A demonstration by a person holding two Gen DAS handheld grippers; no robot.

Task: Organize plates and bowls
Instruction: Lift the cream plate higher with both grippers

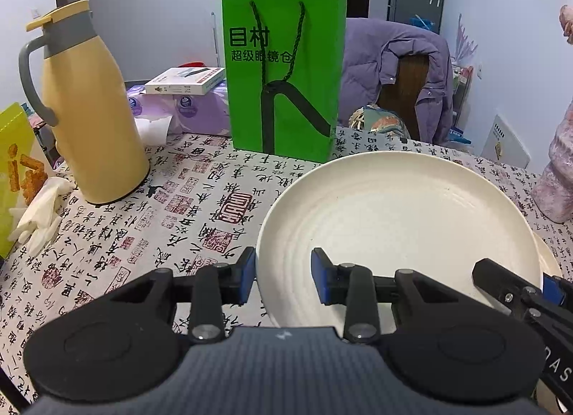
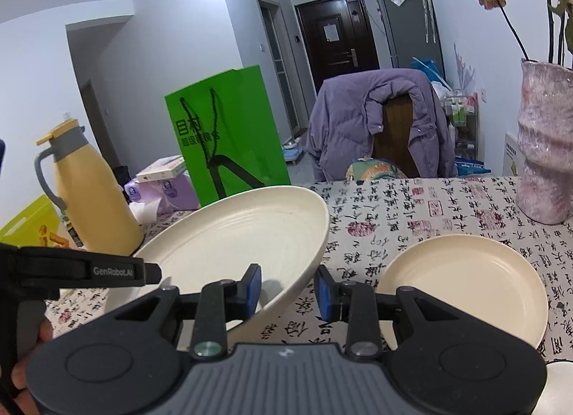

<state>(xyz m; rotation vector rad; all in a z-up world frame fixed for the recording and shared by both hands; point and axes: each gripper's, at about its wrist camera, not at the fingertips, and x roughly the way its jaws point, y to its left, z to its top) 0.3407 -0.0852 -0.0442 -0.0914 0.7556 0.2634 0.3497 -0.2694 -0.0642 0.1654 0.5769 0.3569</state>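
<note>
– Starting nearest, how is the left claw [image 1: 283, 268] found?
– It is clenched on the near rim of the large cream plate [image 1: 394, 221]. One blue pad [image 1: 247, 271] is set outside the rim and the other over the inside.

– And the right claw [image 2: 288, 286]?
– The same plate is grasped by it further right along the rim, again with one pad inside and one outside. In the right wrist view the left claw's black finger is seen at the left, with part of a hand [image 2: 44, 334] below it.

– Where is the plate kept?
– It is held between both claws, tilted and clear of the surface [image 1: 161, 200], which is covered by a calligraphy-printed cloth.

– What is laid beside it?
– A smaller cream plate [image 2: 465, 271] is set flat on the surface, just to the right of the held one.

– And farther off?
– A white glove [image 1: 39, 214] is seen at the left edge, with a yellow jug [image 1: 89, 110] stood behind it. A green paper bag [image 1: 283, 71] is stood upright behind the large plate, and a pink vase [image 2: 544, 146] is placed at the far right. Beyond the surface, a purple jacket [image 2: 376, 117] is draped over a chair.
</note>
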